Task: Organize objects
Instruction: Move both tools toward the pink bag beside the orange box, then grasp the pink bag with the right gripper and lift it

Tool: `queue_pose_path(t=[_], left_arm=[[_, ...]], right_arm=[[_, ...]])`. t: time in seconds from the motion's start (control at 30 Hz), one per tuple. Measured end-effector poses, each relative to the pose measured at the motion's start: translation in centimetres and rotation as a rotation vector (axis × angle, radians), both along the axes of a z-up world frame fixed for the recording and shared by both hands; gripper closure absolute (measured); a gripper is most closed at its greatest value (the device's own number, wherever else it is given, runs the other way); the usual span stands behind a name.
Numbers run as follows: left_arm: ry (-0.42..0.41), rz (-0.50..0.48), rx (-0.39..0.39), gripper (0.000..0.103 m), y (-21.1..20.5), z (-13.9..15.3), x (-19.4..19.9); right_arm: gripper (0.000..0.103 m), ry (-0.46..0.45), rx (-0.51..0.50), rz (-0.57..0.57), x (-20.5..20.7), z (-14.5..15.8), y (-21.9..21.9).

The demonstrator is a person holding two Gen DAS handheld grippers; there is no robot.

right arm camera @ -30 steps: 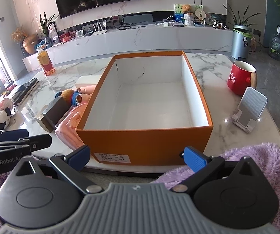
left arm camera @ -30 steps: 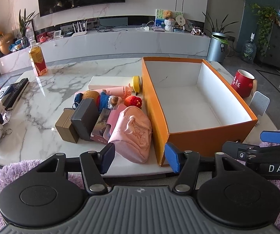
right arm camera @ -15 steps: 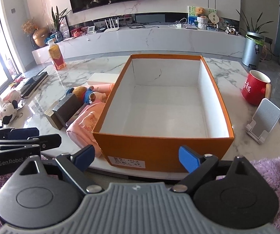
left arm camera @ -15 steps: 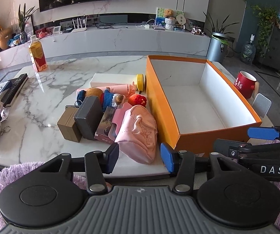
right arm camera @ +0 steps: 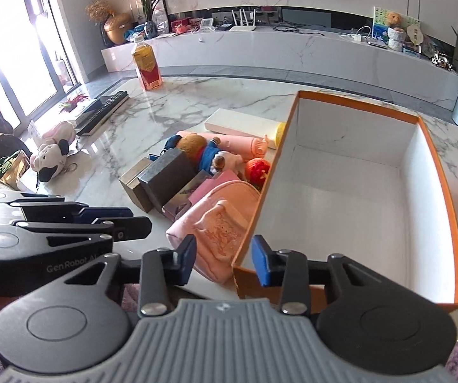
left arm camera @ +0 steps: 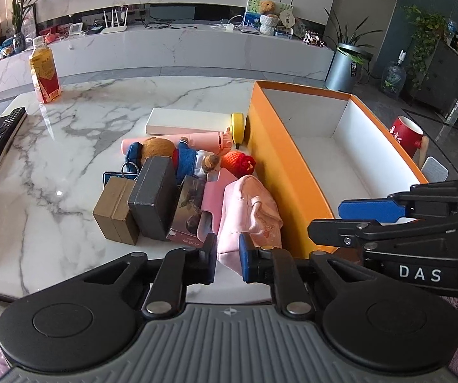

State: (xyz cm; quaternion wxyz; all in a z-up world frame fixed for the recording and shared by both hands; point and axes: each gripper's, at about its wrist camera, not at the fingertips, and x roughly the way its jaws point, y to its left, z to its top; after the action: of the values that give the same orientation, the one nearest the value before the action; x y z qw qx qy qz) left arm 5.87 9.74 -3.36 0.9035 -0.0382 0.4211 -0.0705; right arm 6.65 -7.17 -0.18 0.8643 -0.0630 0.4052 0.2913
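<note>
An empty orange box (left arm camera: 280,166) with a white inside (right arm camera: 356,210) stands on the marble table. To its left lies a pile: a pink pouch (left arm camera: 251,210), a dark grey box (left arm camera: 152,198), a brown box (left arm camera: 114,210), a plush bear in blue (left arm camera: 165,150), a red ball (left arm camera: 238,163) and a white flat box (left arm camera: 187,121). My left gripper (left arm camera: 228,260) hovers at the table's near edge in front of the pouch, shut and holding nothing. My right gripper (right arm camera: 224,263) is over the box's near left corner, its jaws closing with nothing between them.
A drink bottle (left arm camera: 44,76) and a remote (left arm camera: 1,137) sit at the far left of the table, with a cow plush (right arm camera: 52,156) at its left edge. Right of the box stand a red mug (left arm camera: 406,135) and a phone stand (left arm camera: 433,169).
Both grippers have moved left and closer to the pile. The left jaws went from wide to shut, the right jaws narrowed a lot. Nothing on the table moved.
</note>
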Motion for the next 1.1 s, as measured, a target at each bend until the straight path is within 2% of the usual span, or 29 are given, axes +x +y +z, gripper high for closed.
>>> queue_pose_path(t=[0.1, 0.27, 0.53, 0.6, 0.63, 0.67, 0.9, 0.93, 0.97, 1.03, 1.07, 1.1], left_arm=[[0.023, -0.029, -0.02, 0.091, 1.0, -0.4, 1.0], [0.052, -0.049, 0.009, 0.094, 2.4, -1.3, 2.7], [0.061, -0.091, 0.008, 0.093, 4.1, -2.2, 4.2], [0.063, -0.1, 0.004, 0.093, 4.4, -2.4, 4.3], [0.064, -0.103, 0.005, 0.092, 4.5, -2.5, 4.4], [0.065, -0.108, 0.006, 0.092, 4.6, -2.6, 4.4], [0.064, -0.131, -0.009, 0.09, 5.2, -2.8, 4.7], [0.062, -0.133, -0.012, 0.087, 5.2, -2.8, 4.7], [0.062, -0.135, -0.014, 0.086, 5.2, -2.8, 4.8], [0.063, -0.141, -0.015, 0.085, 5.1, -2.8, 4.8], [0.064, -0.145, -0.015, 0.084, 5.0, -2.9, 4.9], [0.066, -0.148, -0.016, 0.083, 5.0, -2.9, 5.0]], right_arm=[[0.064, 0.042, -0.004, 0.012, 1.4, -0.3, 1.7], [0.071, 0.126, -0.011, -0.006, 3.9, -1.4, 4.6], [0.07, 0.211, -0.103, -0.118, 6.3, -3.6, 7.8], [0.069, 0.208, -0.129, -0.155, 6.4, -3.9, 8.0], [0.062, 0.204, -0.139, -0.169, 6.5, -3.9, 8.2], [0.06, 0.206, -0.145, -0.184, 6.6, -4.0, 8.3], [0.058, 0.15, -0.24, -0.181, 6.7, -4.5, 9.8], [0.06, 0.144, -0.258, -0.169, 6.6, -4.6, 9.9], [0.067, 0.134, -0.268, -0.154, 6.5, -4.6, 10.0], [0.077, 0.167, -0.239, -0.149, 6.7, -4.7, 9.6], [0.085, 0.175, -0.23, -0.144, 6.8, -4.7, 9.5], [0.087, 0.179, -0.226, -0.14, 6.7, -4.6, 9.3]])
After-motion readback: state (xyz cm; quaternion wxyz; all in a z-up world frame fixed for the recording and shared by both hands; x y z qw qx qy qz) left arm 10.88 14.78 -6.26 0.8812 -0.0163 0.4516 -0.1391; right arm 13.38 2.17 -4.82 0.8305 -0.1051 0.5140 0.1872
